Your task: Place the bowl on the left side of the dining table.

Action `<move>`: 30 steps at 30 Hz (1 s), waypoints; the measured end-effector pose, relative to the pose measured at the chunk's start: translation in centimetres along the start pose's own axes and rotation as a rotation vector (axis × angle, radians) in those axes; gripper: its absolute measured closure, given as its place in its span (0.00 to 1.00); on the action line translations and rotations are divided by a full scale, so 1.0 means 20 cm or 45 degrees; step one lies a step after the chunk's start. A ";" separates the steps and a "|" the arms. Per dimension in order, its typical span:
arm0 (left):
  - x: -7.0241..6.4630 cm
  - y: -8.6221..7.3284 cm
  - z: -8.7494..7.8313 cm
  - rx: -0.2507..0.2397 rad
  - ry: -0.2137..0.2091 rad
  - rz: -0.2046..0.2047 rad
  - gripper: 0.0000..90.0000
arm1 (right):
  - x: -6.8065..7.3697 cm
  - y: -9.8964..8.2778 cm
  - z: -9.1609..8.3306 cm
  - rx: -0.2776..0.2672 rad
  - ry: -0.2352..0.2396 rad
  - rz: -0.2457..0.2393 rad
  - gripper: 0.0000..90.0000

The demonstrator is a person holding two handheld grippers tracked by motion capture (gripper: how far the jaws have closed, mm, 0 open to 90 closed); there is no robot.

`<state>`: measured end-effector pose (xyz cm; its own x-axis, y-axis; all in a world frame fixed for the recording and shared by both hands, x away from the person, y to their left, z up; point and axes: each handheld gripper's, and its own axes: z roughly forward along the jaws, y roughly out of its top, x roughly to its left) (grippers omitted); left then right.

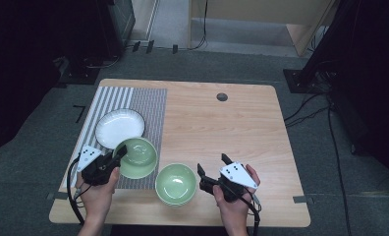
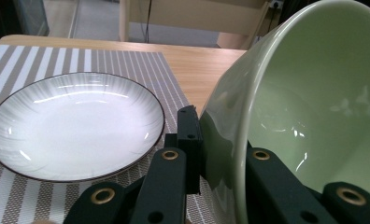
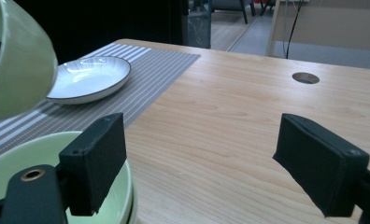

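My left gripper (image 1: pixel 115 156) is clamped on the rim of a tilted green bowl (image 1: pixel 138 157) over the striped placemat (image 1: pixel 151 105), near the white plate (image 1: pixel 120 128), my right gripper (image 1: pixel 213 167) gaping wide right of the second green bowl (image 1: pixel 176 184).

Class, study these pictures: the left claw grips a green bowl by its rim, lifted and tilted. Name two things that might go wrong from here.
1. The left claw pinches only the thin rim of the held green bowl, which is tilted; it might slip and drop onto the white plate nearby.
2. The stacked green bowls sit close to the table edge, beside the open right claw; a nudge might push them off.
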<state>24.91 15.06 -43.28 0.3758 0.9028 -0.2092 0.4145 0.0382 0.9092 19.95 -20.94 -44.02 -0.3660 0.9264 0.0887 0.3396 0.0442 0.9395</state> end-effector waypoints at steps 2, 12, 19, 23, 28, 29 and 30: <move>0.02 0.00 0.00 -0.002 0.013 -0.012 0.92 | -0.02 -0.01 0.01 0.009 -0.008 -0.001 0.18; 0.08 -0.01 0.01 0.010 0.042 -0.031 0.92 | -0.08 -0.05 0.03 0.039 -0.040 0.014 0.18; 0.11 -0.03 0.02 0.025 0.063 -0.048 0.92 | -0.13 -0.09 0.05 0.068 -0.071 0.018 0.19; 0.13 -0.04 0.03 0.029 0.071 -0.055 0.92 | -0.15 -0.11 0.05 0.083 -0.083 0.027 0.19; 0.15 -0.05 0.04 0.030 0.088 -0.066 0.92 | -0.19 -0.15 0.06 0.104 -0.097 0.032 0.19; 0.16 -0.05 0.04 0.031 0.095 -0.071 0.92 | -0.21 -0.16 0.07 0.110 -0.103 0.030 0.19; 0.16 -0.05 0.04 0.031 0.095 -0.071 0.92 | -0.21 -0.16 0.07 0.110 -0.103 0.030 0.19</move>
<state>26.32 17.63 -45.16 0.2893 0.9289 -0.2314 0.4533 0.0799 0.8878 21.61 -24.47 -47.86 -0.2872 0.9545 0.0799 0.4219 0.0511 0.9052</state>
